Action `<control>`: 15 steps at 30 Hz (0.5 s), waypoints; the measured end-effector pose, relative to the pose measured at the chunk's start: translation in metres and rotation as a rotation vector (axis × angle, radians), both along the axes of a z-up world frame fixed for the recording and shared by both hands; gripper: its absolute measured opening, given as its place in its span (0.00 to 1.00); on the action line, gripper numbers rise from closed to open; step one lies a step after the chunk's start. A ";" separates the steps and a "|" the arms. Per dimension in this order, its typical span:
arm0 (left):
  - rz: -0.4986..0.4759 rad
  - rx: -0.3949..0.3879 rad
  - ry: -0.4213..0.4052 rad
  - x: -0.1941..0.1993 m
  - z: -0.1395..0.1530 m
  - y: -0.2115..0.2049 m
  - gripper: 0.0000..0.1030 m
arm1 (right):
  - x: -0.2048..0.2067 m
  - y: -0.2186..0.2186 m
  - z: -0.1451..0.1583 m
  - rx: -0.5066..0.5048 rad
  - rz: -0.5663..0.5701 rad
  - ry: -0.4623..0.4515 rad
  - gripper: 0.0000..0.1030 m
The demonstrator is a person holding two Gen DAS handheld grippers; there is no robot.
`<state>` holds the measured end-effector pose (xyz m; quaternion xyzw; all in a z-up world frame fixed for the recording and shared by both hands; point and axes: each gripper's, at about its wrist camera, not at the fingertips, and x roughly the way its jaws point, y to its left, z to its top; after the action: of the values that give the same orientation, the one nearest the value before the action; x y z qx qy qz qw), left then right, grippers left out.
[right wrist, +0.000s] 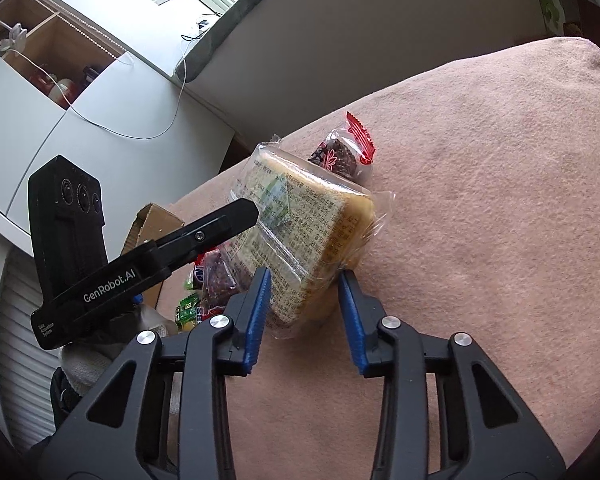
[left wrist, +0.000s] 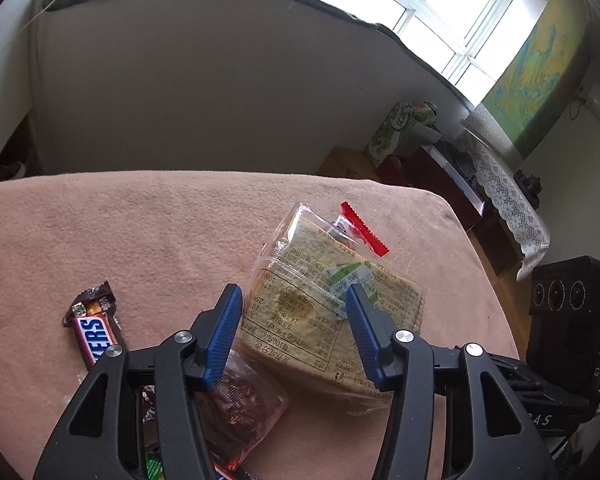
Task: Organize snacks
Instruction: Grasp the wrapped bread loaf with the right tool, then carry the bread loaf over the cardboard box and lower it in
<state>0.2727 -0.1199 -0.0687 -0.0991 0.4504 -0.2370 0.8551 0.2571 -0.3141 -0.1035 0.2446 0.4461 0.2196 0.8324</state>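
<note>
A clear-wrapped slab of sliced bread/cake [left wrist: 332, 308] with printed label lies on the pink cloth table [left wrist: 140, 232]. My left gripper [left wrist: 294, 300] is open, jaws on either side above the package's near part. My right gripper [right wrist: 303, 280] is open, its blue pads flanking the package's near corner [right wrist: 300, 236]. A red-edged wrapped dark snack [left wrist: 360, 228] lies behind the package, also in the right wrist view [right wrist: 340, 152]. A Snickers bar [left wrist: 94, 328] lies at the left. A dark red snack packet [left wrist: 236, 408] lies under the left gripper.
More small snacks [right wrist: 196, 300] lie by a cardboard box [right wrist: 152, 224] at the table's left edge. The left gripper body [right wrist: 140, 264] reaches in from the left. Boxes and furniture [left wrist: 420, 148] stand beyond the table's far right.
</note>
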 end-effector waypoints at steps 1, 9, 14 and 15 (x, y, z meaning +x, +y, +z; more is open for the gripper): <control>-0.001 0.002 -0.002 -0.002 0.000 0.000 0.50 | -0.001 0.001 0.002 -0.008 0.002 -0.004 0.36; 0.002 0.012 -0.055 -0.023 0.015 0.000 0.50 | -0.016 0.005 0.021 -0.050 0.010 -0.045 0.36; 0.010 0.006 -0.103 -0.039 0.029 0.003 0.50 | -0.030 0.010 0.039 -0.068 0.022 -0.087 0.36; 0.014 0.001 -0.109 -0.042 0.031 0.005 0.50 | -0.033 0.012 0.043 -0.072 0.027 -0.096 0.36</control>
<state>0.2308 -0.1144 -0.0374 -0.0889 0.4025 -0.2357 0.8801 0.2244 -0.3018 -0.0607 0.1978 0.4166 0.2260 0.8581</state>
